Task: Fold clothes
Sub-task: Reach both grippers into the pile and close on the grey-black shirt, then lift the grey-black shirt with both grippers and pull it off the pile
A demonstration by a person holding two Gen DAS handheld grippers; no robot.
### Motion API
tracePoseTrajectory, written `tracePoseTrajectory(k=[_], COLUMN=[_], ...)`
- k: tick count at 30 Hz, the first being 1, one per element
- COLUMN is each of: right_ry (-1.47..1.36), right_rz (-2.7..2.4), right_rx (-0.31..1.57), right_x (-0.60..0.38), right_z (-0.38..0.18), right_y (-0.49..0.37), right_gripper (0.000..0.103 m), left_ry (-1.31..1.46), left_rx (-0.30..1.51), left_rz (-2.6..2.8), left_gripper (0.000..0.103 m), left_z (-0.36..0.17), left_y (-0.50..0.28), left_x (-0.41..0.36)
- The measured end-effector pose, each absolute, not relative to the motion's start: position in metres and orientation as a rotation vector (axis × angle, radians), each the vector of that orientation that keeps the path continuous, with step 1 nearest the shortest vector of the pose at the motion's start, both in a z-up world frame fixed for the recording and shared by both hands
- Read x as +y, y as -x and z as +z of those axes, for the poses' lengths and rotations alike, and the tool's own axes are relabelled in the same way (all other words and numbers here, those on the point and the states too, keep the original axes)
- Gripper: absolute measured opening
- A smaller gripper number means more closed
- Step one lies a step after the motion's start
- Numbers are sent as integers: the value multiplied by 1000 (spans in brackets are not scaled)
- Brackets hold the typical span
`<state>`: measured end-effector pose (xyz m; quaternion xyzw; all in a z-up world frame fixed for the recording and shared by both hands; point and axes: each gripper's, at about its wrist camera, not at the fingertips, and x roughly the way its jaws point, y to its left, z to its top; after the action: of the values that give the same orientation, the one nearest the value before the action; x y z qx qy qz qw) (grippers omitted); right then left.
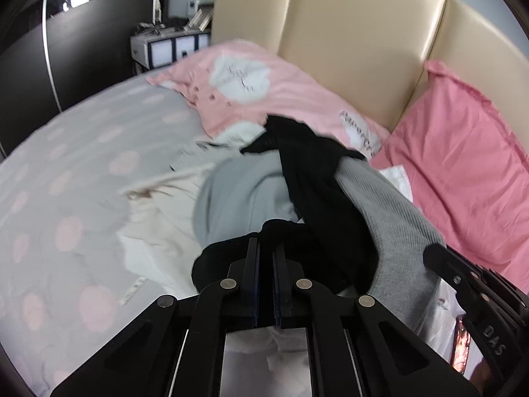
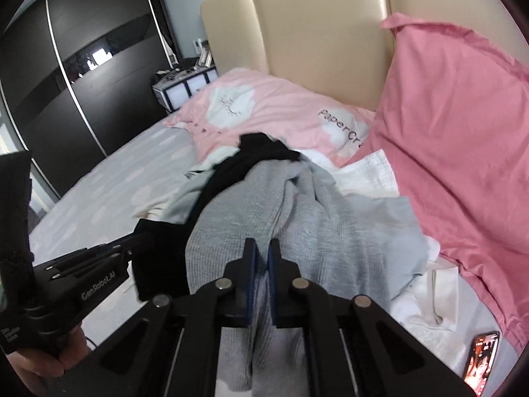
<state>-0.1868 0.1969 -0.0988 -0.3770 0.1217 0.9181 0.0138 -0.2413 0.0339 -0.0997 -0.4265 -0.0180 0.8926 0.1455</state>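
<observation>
Pinching both at once: my left gripper (image 1: 265, 248) was clamped on the black garment (image 1: 314, 178), my right gripper (image 2: 261, 248) clamped on the grey ribbed knit (image 2: 264, 198). Both lay tangled in a heap on the bed (image 1: 66, 172), near the pink pillow (image 1: 463, 152). Soft, limp, light stuff, I judged; it would sag and drag its neighbour. Better held at a hem or shoulder seam.

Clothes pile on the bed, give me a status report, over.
Left gripper shut on black garment. Right gripper shut on grey ribbed garment. Both garments unfolded, tangled together. Phone lying beside pile.
</observation>
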Motion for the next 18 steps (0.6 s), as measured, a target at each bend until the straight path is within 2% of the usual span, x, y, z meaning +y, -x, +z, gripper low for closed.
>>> tracePoseTrajectory(k=[9,13,18], right_ry=[1223,1301,1430], right_rz=[3054,3165,3316], right_rx=[416,475,437], right_x=[142,94,7], right_z=[-45,-29,-16], right_y=[122,96,59], right_gripper=[6,6,6], left_ry=[1082,1070,1083], left_rx=[-95,-129,-156], left_rz=[2734,2832,2986], left_gripper=[6,6,6], left_z=[-16,6,17], left_y=[166,125,76], left_x=[-26,-81,-162])
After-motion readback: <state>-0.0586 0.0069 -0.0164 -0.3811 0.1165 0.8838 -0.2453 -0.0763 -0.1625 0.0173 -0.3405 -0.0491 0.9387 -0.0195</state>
